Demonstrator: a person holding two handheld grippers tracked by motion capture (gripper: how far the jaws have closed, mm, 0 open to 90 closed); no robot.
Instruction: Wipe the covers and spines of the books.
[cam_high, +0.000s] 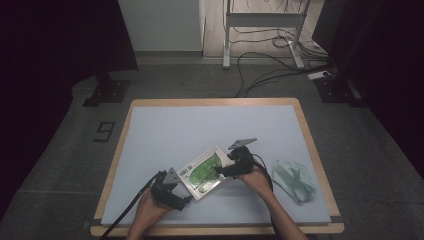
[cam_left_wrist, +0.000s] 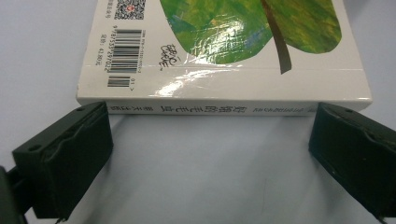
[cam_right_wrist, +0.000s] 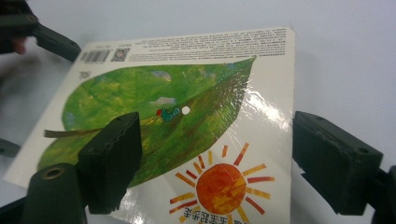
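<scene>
Now the book (cam_high: 204, 171) lies flat on the bench (cam_high: 165, 130). Your left hand-held gripper (cam_high: 186, 199), at its 7 o'clock, and right hand-held gripper (cam_high: 220, 173), at its 3 o'clock, both gape apart. Next, pinch one edge.

Glossy white picture book (cam_high: 202, 172) with green leaf cover, flat and skewed on the table's near side

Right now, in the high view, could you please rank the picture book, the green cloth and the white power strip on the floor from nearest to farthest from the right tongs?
1. Picture book: at the right tongs, just left.
2. Green cloth: on the mat, to the right.
3. White power strip: on the floor beyond the table.
</scene>
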